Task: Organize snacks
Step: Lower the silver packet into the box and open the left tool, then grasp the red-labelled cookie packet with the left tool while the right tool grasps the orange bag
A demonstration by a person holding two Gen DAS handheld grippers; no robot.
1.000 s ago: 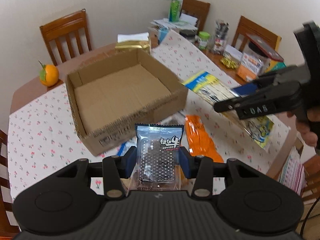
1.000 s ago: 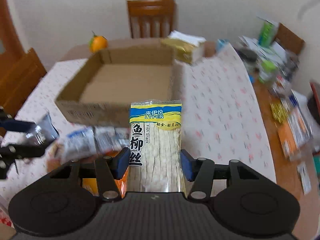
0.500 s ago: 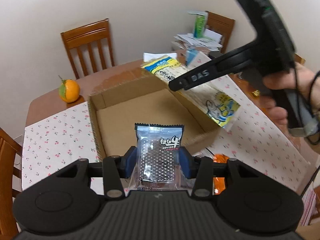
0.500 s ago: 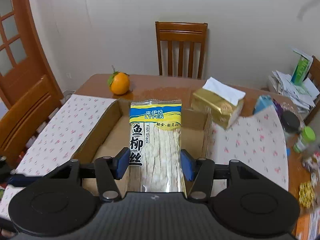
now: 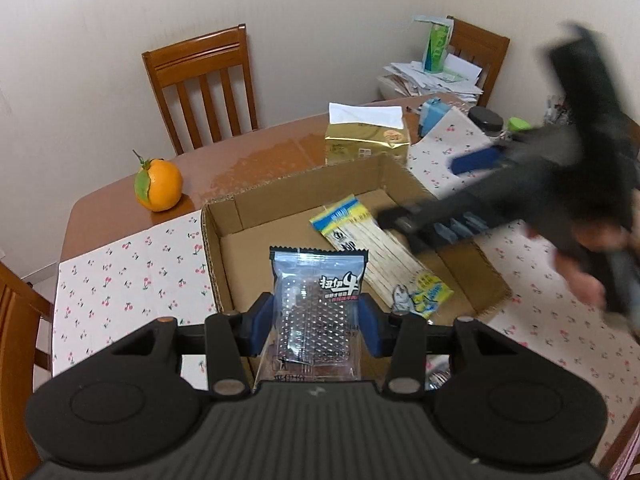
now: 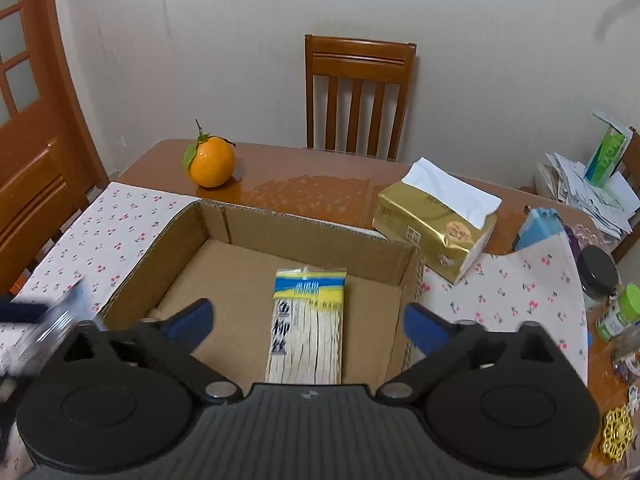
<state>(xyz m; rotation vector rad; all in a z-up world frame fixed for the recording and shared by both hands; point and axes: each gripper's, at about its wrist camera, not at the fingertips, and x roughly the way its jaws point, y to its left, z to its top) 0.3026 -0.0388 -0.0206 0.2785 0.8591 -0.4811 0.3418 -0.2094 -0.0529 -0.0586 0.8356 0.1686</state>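
Left wrist view: our left gripper (image 5: 316, 322) clamps a clear snack packet (image 5: 318, 300) at frame bottom over the cardboard box (image 5: 224, 236); right gripper (image 6: 306, 326) jaws opening, nothing between, fish snack pack (image 6: 308, 320) lying inside, labelled LYFEN. Risk: our grippers colliding over the box, packet landing outside.

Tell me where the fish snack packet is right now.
The fish snack packet lies flat on the floor of the cardboard box, toward its right side, below the opening right gripper, free of its pads.
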